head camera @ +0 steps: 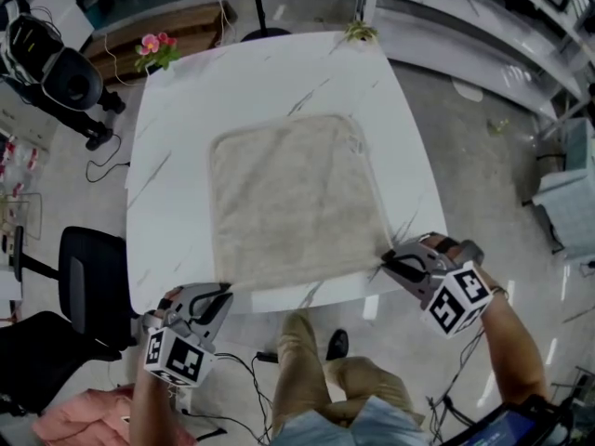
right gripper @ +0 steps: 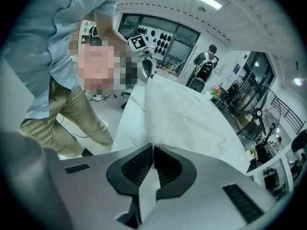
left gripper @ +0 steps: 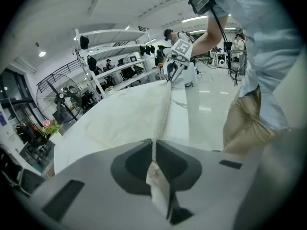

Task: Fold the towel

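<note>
Now, largest first: a wide white table (head camera: 177,156), bare but for the cloth, with room for a fold in any direction.

Spread flat on it and not yet folded, a pale square towel (head camera: 293,198). Set toward the person's side, with its near edge close along the table's near edge, so within easy reach at both near corners.

Pinched at the near-left corner by the left tongs (head camera: 221,291), clamped tight on the fabric, with a tuft of cloth poking back through the closed jaws in the left gripper view.

Pinched likewise at the near-right corner by the right tongs (head camera: 390,260), closed on the cloth, with a flap of it behind the ribbed jaws in the right gripper view.

Gripped at opposite ends of one edge, probably to keep that edge taut and straight. Stretched in a line from one pair of tongs to the other in both gripper views.

Angled down toward the tabletop, likely to keep the grip low and the rest of the cloth undisturbed.

Judged as the very start of the first fold: both corners taken, with nothing carried over yet.

Next, most likely, lifting the near edge across to the far edge, hands level, to land the corners square.
</note>
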Available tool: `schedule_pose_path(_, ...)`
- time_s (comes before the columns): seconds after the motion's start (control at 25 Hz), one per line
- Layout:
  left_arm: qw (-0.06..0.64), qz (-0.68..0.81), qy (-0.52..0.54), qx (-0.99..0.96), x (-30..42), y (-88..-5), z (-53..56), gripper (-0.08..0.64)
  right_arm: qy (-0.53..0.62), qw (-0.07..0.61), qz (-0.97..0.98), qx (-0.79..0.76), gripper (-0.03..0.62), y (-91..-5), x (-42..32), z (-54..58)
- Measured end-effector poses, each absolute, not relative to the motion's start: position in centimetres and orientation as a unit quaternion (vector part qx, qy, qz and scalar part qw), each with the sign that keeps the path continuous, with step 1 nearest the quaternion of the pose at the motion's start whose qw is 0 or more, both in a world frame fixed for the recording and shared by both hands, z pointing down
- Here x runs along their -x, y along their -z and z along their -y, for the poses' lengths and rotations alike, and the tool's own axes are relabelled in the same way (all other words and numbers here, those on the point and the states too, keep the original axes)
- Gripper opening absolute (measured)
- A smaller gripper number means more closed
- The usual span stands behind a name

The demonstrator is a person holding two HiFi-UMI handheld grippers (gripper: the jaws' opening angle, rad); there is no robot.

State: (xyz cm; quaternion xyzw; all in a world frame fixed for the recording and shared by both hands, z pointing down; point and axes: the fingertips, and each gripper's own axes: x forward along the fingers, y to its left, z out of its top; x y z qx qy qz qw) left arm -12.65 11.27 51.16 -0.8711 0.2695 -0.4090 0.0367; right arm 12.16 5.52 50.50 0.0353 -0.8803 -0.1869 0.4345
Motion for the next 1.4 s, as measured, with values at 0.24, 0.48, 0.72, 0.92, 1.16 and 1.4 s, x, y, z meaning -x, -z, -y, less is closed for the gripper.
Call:
schedule_pose_path(0.24,0.010,-0.271,0.403,0.874,11.8,-48.5,-14.9,0.028,0.152,0.420,0.894,-0.046,0.028,-47.8,-13.0,-9.1)
schedule_pose_path(0.48,-0.020,-0.284,0.388,0.877,11.9,-44.5,-15.4,0.028,0.128,0.402,0.906,-0.042,0.026,-43.4,-13.2,-10.4)
schedule_pose_path(0.72,-0.031,-0.297,0.369,0.880,12.5,-40.7,-11.6,0.028,0.129,0.384,0.912,-0.071,0.027,-39.2,-12.8,-7.2)
schedule_pose_path(0.92,-0.032,-0.298,0.360,0.883,13.2,-38.1,-7.2,0.028,0.118,0.368,0.918,-0.093,0.028,-36.9,-12.2,-3.2)
schedule_pose_path(1.16,-0.032,-0.295,0.355,0.887,14.0,-37.3,-1.0,0.029,0.093,0.351,0.925,-0.112,0.028,-35.9,-11.5,2.7)
schedule_pose_path(1.4,-0.063,-0.279,0.345,0.894,14.9,-38.6,4.7,0.029,0.058,0.352,0.925,-0.128,0.028,-37.0,-10.7,8.3)
